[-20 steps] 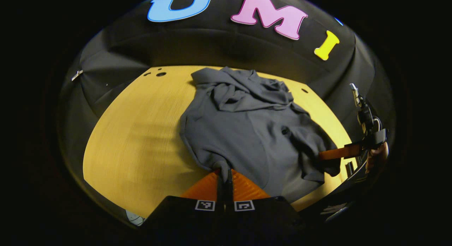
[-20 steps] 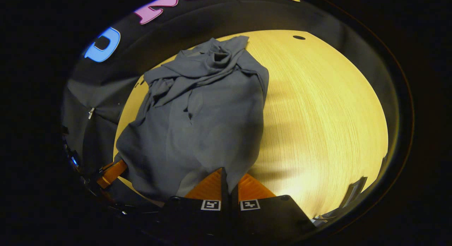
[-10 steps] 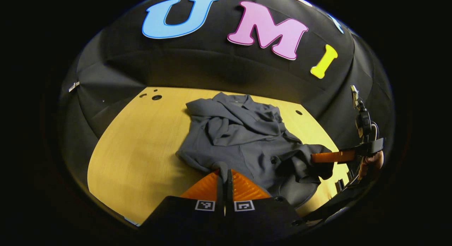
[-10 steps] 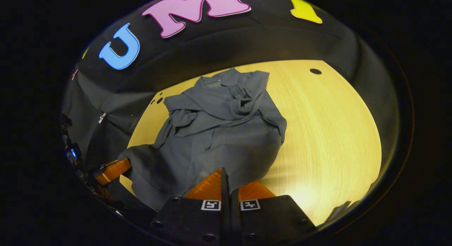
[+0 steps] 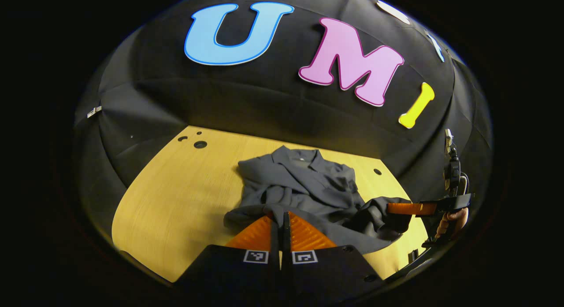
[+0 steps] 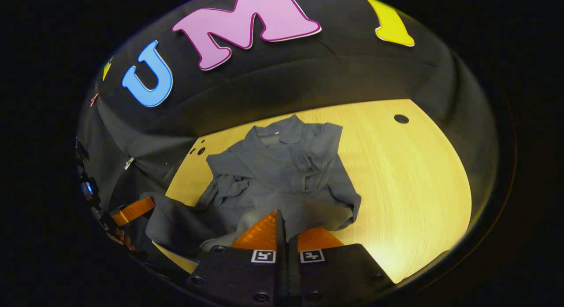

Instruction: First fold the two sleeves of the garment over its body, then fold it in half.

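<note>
Shirt (image 5: 304, 188): lies on the table (image 5: 176, 197), collar far, sleeves bunched over its body.
Left gripper (image 5: 280, 215): fingers pinching near hem.
Right gripper (image 6: 282, 216): same, lifting hem to fold.

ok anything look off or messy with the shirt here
Yes: the grey shirt lies crumpled on the wooden table, sleeves bunched in uneven folds below the collar, not flat. Both the left claw and right claw pinch its near hem.
</note>
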